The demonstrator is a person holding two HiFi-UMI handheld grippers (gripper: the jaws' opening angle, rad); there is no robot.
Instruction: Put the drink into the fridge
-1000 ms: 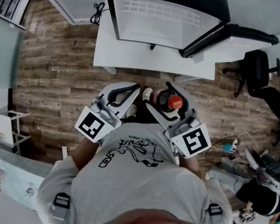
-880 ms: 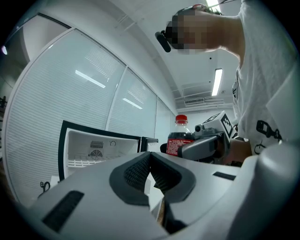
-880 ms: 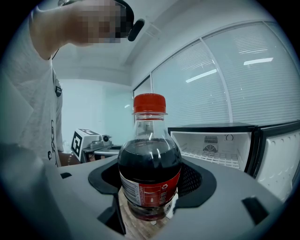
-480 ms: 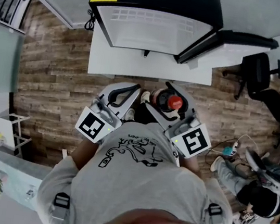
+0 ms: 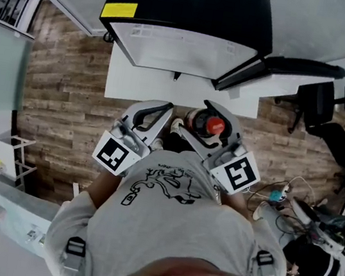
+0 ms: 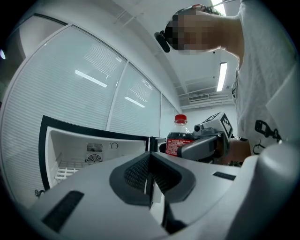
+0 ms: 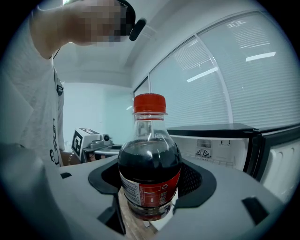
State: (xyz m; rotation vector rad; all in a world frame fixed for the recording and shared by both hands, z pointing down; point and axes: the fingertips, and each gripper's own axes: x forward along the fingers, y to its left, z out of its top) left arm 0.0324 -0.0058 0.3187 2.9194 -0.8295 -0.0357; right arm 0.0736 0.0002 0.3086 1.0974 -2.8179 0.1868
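Drink: a dark cola bottle [image 7: 149, 164] with a red cap, upright in front of my chest, short of the fridge and not yet inside it.
Right gripper [image 5: 202, 121]: fingers closed round the bottle's labelled lower body; the hold looks square, with the cap well above them.
Left gripper [image 6: 150, 180]: fingers pressed together with nothing between them, held just beside the right one.
Fridge [image 5: 193, 7]: ahead on a white surface [image 5: 136, 83], its white inside facing me.
Door [image 5: 288, 63]: swung open to the right.
Step in hand: I judge this as the carry toward the opening.
Doing it well: I'd keep the bottle upright, steer straight for the middle of the opening and away from the door edge, and seat the base flat inside before easing the fingers apart.
Left side: best kept low and aside so it doesn't crowd the entry.
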